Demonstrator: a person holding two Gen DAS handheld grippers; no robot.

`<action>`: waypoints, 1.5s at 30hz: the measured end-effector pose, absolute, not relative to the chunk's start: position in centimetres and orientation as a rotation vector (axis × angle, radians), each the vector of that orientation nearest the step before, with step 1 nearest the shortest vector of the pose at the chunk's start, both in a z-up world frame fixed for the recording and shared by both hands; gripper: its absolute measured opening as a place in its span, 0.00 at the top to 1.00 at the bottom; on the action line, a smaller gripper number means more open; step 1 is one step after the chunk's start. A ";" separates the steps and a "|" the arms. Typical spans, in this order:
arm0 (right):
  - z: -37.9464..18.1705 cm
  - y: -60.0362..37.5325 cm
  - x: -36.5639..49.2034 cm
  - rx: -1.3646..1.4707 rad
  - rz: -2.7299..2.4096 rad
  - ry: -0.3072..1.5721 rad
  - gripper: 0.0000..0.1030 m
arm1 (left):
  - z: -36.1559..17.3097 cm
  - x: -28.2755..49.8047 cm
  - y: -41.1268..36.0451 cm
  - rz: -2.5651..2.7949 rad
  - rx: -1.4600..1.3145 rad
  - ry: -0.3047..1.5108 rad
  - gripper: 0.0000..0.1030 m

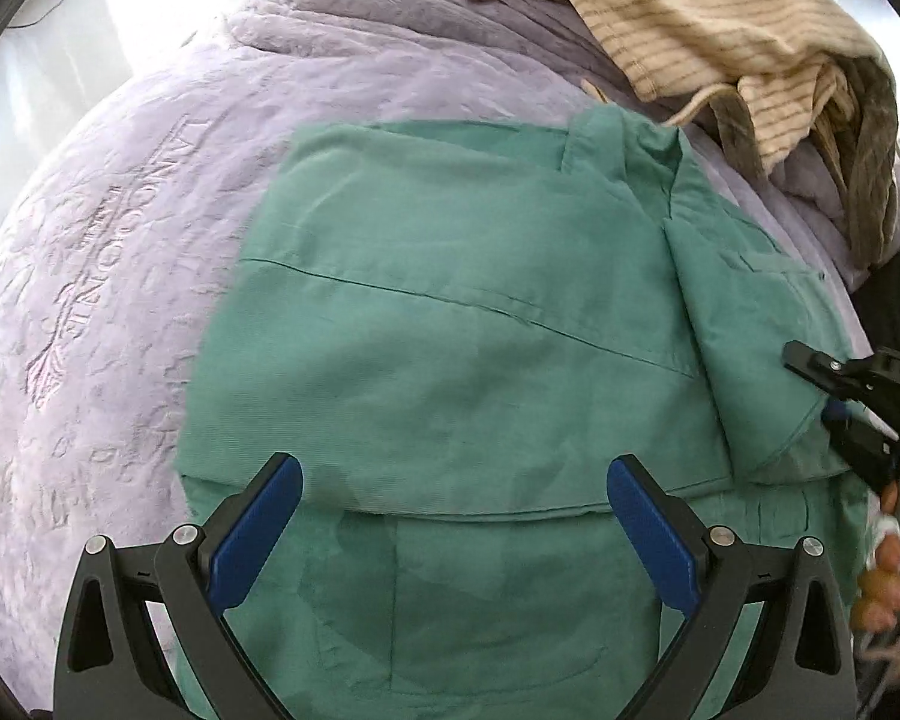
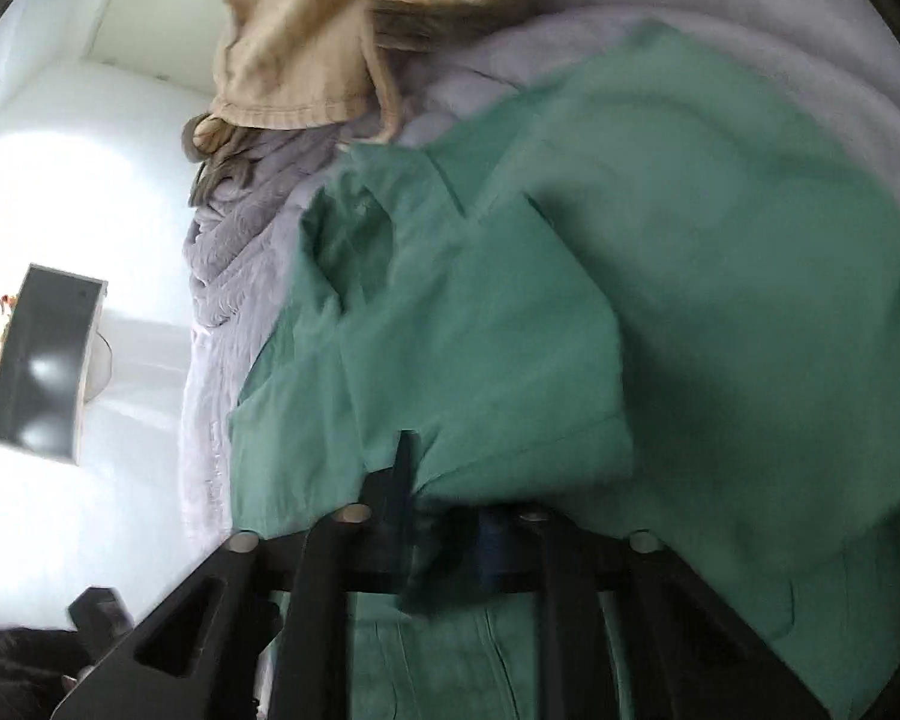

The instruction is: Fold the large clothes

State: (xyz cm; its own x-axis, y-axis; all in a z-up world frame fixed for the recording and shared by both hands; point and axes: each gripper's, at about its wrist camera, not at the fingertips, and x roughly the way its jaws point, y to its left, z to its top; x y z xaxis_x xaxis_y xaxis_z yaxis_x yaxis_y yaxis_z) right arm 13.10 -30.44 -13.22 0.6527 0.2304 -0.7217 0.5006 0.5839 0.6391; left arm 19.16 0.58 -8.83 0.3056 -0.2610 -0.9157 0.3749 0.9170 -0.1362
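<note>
The green shirt [image 1: 450,312], soft and limp, lies part-folded on the lilac blanket [image 1: 120,252]. Left gripper [image 1: 453,516] hangs spread above it; right gripper [image 2: 444,516], nearly closed, pinches its right sleeve hem. Best grasped at hems.

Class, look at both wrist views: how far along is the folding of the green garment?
Done: the green cotton garment lies on the lilac plush blanket with its right side flap already folded inward. In hand: the right gripper, nearly closed, sits at that flap's edge; the left gripper hovers open over the lower part. Left: remaining folds, and the beige striped garment heaped behind.
</note>
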 end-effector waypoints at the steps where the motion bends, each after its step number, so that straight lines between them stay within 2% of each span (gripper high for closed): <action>1: -12.1 -29.4 14.1 0.875 -0.164 0.871 0.85 | -8.6 19.2 0.9 -0.416 0.107 1.180 0.01; 5: -8.3 -22.6 17.8 0.509 0.001 0.887 0.85 | -7.6 19.9 3.8 -0.347 0.085 1.136 0.01; 8: -8.8 -16.8 19.2 0.253 0.116 0.969 0.85 | -7.5 20.9 6.2 -0.278 0.063 1.127 0.01; 11: -11.4 -12.5 19.1 0.064 0.157 1.084 0.80 | -7.5 22.0 8.9 -0.210 0.035 1.135 0.01; 14: -12.6 -11.0 18.2 0.005 0.170 1.136 0.63 | -7.6 22.6 9.7 -0.189 0.023 1.141 0.01; 16: -12.0 -11.6 17.0 0.051 0.179 1.127 0.41 | -7.6 22.8 9.5 -0.197 0.037 1.134 0.01; 17: -11.6 -12.3 16.7 0.086 0.170 1.122 0.39 | -7.5 22.8 9.1 -0.207 0.043 1.133 0.01; 23: -11.1 -22.5 11.3 0.533 -0.032 1.110 0.39 | -6.5 22.6 3.5 -0.380 0.066 1.140 0.01; 28: -13.5 -33.5 4.2 0.991 -0.250 0.973 0.39 | -5.4 22.9 -5.0 -0.593 0.156 1.125 0.01; 33: -15.1 -38.3 1.8 1.149 -0.282 0.833 0.39 | -4.9 23.4 -15.3 -0.740 0.238 1.111 0.01; 36: -15.6 -41.0 0.1 1.272 -0.328 0.657 0.39 | -4.9 23.2 -20.5 -0.806 0.257 1.111 0.01; 38: -17.4 -42.3 -1.2 1.455 -0.302 0.551 0.39 | -5.3 23.1 -24.7 -0.865 0.278 1.111 0.01; 41: -18.4 -42.8 -2.0 1.515 -0.271 0.538 0.45 | -7.0 22.4 -30.2 -0.906 0.349 1.124 0.01; 45: -18.8 -43.0 -3.4 1.539 -0.237 0.505 0.45 | -9.6 21.1 -35.7 -0.931 0.449 1.141 0.01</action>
